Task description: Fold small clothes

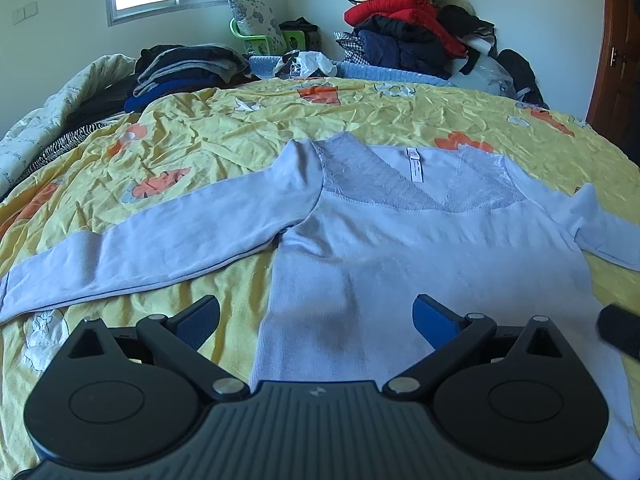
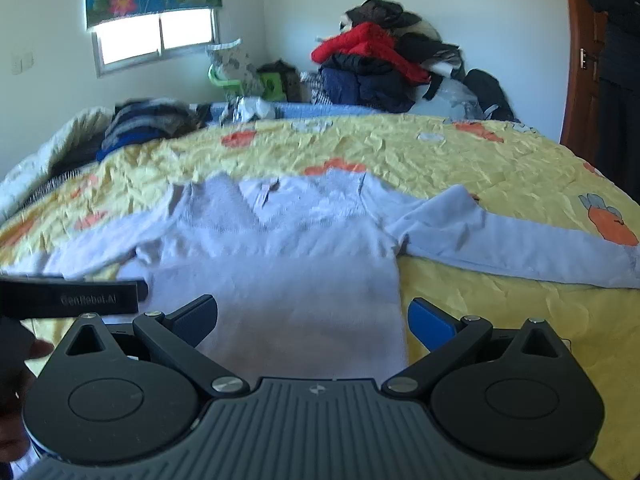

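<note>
A bed (image 1: 400, 112) under a yellow flowered cover is filling both views. A pale lilac long-sleeved top (image 1: 400, 248) is lying flat on it at centre, neckline toward 12 o'clock, one sleeve stretching to 9 o'clock and the other to 3 o'clock. A heap of coats (image 1: 412, 28) is sitting at 1 o'clock, folded dark clothes (image 1: 188, 68) at 10 o'clock. The left tool (image 1: 316, 320) is hovering wide apart over the top's hem at 6 o'clock, gripping nothing. The right tool (image 2: 312, 320) is likewise spread wide and empty.

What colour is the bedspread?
The bedspread is yellow with orange and white shapes, clearest in the left wrist view.
</note>
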